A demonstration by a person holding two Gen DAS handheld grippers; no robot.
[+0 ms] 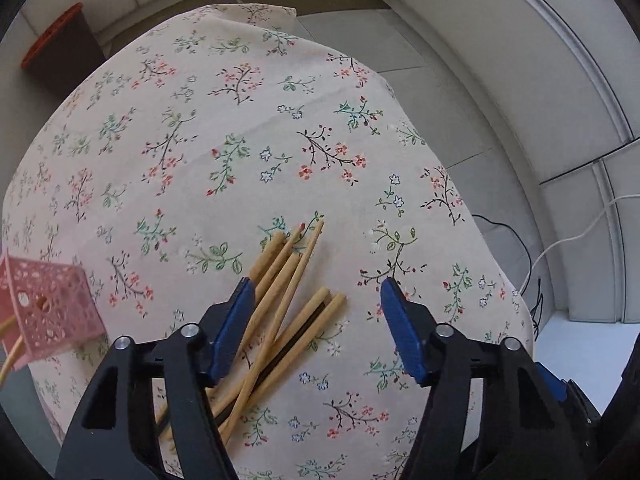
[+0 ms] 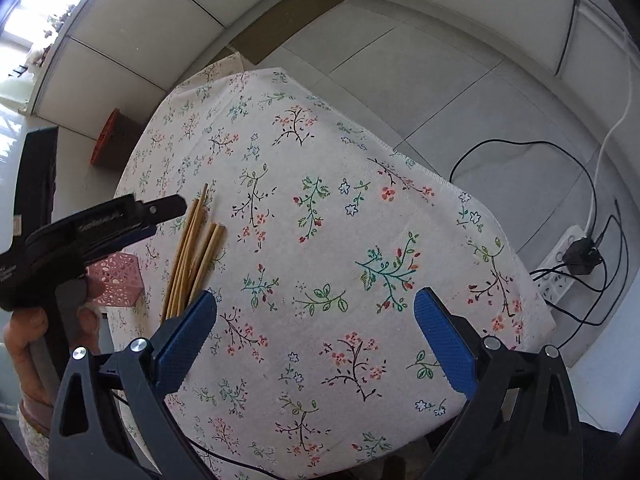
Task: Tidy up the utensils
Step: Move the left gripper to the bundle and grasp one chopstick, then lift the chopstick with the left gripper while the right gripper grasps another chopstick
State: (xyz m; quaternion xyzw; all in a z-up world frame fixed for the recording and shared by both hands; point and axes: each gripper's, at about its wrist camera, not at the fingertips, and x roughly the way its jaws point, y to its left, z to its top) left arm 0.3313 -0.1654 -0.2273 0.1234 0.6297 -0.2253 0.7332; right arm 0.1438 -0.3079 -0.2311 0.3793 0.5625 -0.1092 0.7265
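Where the chopsticks [image 1: 280, 312] lie heaped on the floral cloth [image 1: 224, 120], I have my left gripper [image 1: 316, 292] above them, jaws parted, nothing pinched. A pink holder [image 1: 48, 304] sits just left of the heap. My right gripper [image 2: 316, 300] hangs open over bare cloth.

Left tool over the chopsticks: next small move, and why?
Probably lower the left tool a little and close on one chopstick from the pile of chopsticks. Its jaws are open with nothing gripped, and the pile lies loose and crossed on the tablecloth mostly beside the left pad. The pink holder sits nearby, likely the destination. The right tool is open and empty.
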